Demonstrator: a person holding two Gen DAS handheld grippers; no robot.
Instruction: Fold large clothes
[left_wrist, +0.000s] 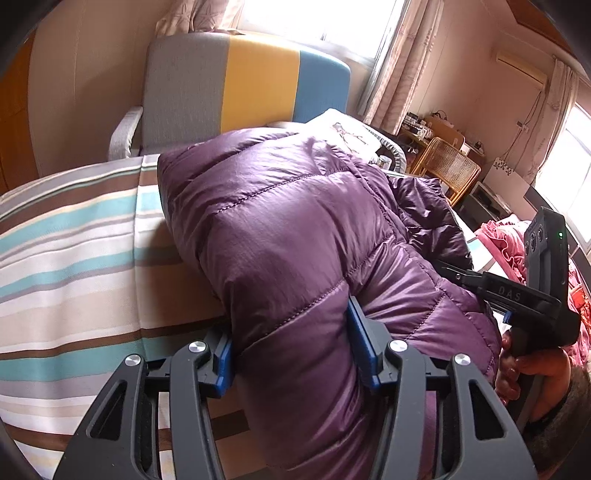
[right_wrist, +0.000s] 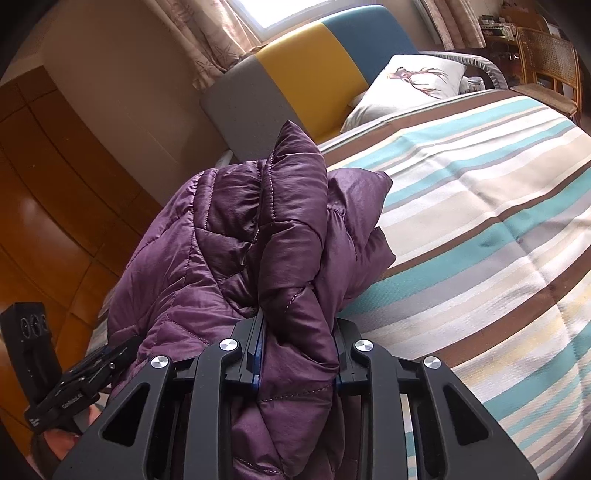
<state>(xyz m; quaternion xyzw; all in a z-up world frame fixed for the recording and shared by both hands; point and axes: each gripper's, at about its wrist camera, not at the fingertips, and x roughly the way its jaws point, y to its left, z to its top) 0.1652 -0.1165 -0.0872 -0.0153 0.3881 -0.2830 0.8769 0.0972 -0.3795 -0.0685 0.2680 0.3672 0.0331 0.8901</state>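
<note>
1. Broadly, striped bedspread (left_wrist: 74, 236) fills the left half of the left wrist view and the right half of the right wrist view; turquoise, brown, cream and grey bands.
2. Purple quilted down jacket (left_wrist: 288, 236) lies bunched on the bedspread, centre of both views, one end lifted into each gripper.
3. Headboard (left_wrist: 258, 88), grey, yellow and blue panels, upper centre of the left wrist view.
4. White pillow (right_wrist: 406, 85) with a stag print, upper right of the right wrist view, against the headboard.
5. Left gripper (left_wrist: 291, 354), bottom centre: blue pads pressed into a thick fold of jacket, clamped on it.
6. Right gripper (right_wrist: 297, 350), bottom centre: jaws narrow, pinching a gathered wad of jacket.
7. Wicker chair (left_wrist: 448, 166), right of centre in the left wrist view.
</note>
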